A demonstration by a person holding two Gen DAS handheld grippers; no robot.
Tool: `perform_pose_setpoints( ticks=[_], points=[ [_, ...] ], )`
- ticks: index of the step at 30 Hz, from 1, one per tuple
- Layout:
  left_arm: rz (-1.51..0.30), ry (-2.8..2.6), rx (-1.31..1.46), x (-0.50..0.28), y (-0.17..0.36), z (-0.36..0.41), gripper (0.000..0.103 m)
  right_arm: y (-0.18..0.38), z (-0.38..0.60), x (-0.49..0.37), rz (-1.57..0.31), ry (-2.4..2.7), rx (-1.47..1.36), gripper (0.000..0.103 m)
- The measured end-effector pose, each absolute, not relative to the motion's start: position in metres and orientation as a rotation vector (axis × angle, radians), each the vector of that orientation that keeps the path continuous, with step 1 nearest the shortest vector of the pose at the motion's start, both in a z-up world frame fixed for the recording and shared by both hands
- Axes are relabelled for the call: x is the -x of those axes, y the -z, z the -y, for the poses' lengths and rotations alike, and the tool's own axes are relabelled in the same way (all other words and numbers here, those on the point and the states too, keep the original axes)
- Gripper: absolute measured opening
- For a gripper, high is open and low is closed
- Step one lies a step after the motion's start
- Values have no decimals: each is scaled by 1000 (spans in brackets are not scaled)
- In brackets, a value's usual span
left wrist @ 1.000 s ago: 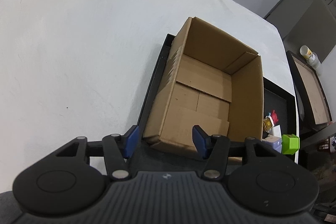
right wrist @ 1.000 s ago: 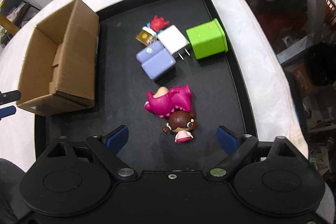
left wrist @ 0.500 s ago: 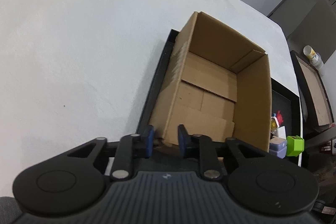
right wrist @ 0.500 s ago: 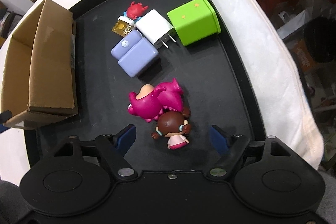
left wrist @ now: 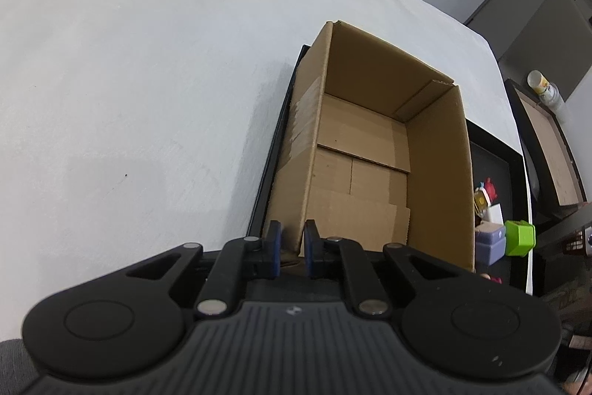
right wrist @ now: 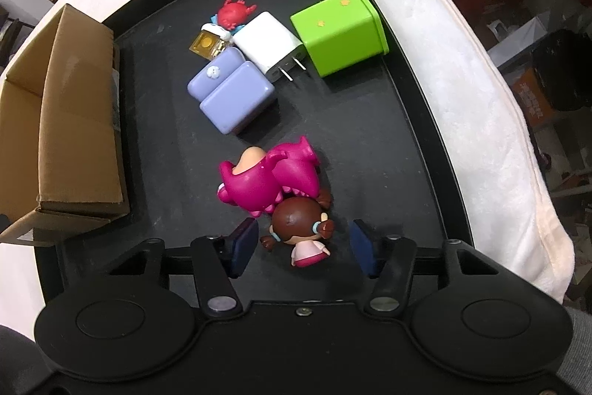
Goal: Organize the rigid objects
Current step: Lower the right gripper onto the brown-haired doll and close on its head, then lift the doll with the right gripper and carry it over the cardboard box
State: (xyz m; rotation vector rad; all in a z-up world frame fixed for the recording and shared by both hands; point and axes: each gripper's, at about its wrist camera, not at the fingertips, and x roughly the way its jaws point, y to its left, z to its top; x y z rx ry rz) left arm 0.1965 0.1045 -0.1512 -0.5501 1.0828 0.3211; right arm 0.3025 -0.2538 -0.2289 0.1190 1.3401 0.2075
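Note:
An open cardboard box [left wrist: 370, 154] stands empty at the left end of a black tray [right wrist: 370, 136]. My left gripper [left wrist: 292, 248] is shut on the box's near corner wall. In the right wrist view a small brown-haired doll [right wrist: 296, 228] in a pink dress lies on the tray beside a magenta dinosaur figure [right wrist: 266, 180]. My right gripper [right wrist: 303, 248] straddles the doll. Its jaws are closing, with a narrow gap left on each side of the doll's head. Farther back lie a lavender case [right wrist: 233, 95], a white charger [right wrist: 268, 45], a green cube [right wrist: 338, 28] and a red crab toy [right wrist: 233, 12].
A white cloth covers the table [left wrist: 129, 62], whose edge curves away just right of the tray. Beyond that edge stand a second tray with a brown board [left wrist: 547, 143] and a small bottle [left wrist: 542, 86]. A small gold item [right wrist: 207, 43] lies by the crab.
My left jaws have come together on the box's near corner. My right gripper has sunk toward the doll and its jaws have narrowed around it.

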Motion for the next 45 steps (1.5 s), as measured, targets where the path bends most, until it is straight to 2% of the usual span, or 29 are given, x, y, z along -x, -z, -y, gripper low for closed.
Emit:
perform_pose_setpoints(
  ticks=[3, 5, 7, 12, 14, 16, 21, 24, 25, 26, 28, 34, 36, 45],
  points=[
    [-1082, -316, 540, -194, 149, -104, 11, 228, 253, -300, -1327, -213, -121, 44],
    [-1083, -310, 534, -191, 147, -104, 11, 228, 251, -299, -1324, -219, -121, 41],
    [-1087, -304, 523, -189, 145, -103, 11, 226, 250, -298, -1313, -224, -114, 32],
    [-1093, -289, 502, -181, 140, -105, 11, 222, 249, -296, -1300, -236, -122, 26],
    [-1087, -281, 492, -179, 142, -105, 11, 219, 249, -295, -1290, -245, -130, 12],
    [-1085, -278, 491, -178, 147, -105, 11, 216, 248, -295, -1286, -253, -139, 8],
    [-1071, -271, 506, -176, 148, -106, 11, 218, 247, -293, -1284, -246, -138, 8],
    [-1066, -265, 520, -173, 148, -110, 11, 220, 248, -294, -1301, -232, -151, 17],
    [-1065, -263, 529, -172, 148, -112, 11, 222, 248, -296, -1311, -223, -150, 30],
    [-1063, -260, 541, -171, 148, -114, 11, 223, 247, -296, -1315, -216, -148, 48],
    [-1060, -257, 554, -171, 148, -116, 11, 223, 245, -297, -1299, -198, -144, 58],
    [-1056, -255, 558, -169, 148, -117, 12, 229, 236, -303, -1295, -192, -109, 57],
    [-1054, -254, 557, -168, 148, -117, 12, 233, 234, -304, -1306, -188, -91, 45],
    [-1049, -253, 572, -168, 147, -118, 12, 217, 231, -297, -1274, -193, -74, 44]
  ],
)
